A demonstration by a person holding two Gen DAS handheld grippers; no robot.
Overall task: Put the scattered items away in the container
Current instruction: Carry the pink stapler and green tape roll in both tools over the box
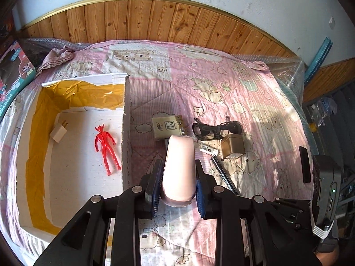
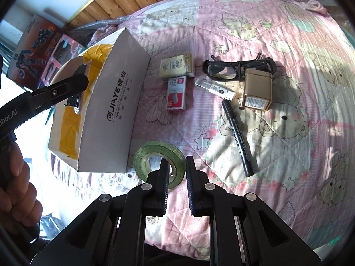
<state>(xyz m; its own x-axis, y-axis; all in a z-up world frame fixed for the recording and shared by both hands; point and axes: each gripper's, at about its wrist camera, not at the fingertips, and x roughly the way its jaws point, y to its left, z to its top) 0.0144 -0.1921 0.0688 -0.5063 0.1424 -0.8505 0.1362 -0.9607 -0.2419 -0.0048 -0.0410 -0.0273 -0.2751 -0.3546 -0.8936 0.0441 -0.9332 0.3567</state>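
My left gripper is shut on a pale pink rounded case, held just right of the white cardboard box. Inside the box lie a red toy figure and a white plug. In the right wrist view the pink case hangs over the box. My right gripper is open and straddles the right rim of a green tape roll, one finger over its hole. A tissue pack, red staple box, sunglasses, gold tin, small tube and black marker lie on the quilt.
The pink bear quilt covers the bed, with a wooden wall panel behind. Toy boxes stand to the left of the cardboard box. A person's hand holds the left gripper's handle. Bubble wrap edges the bed's far right.
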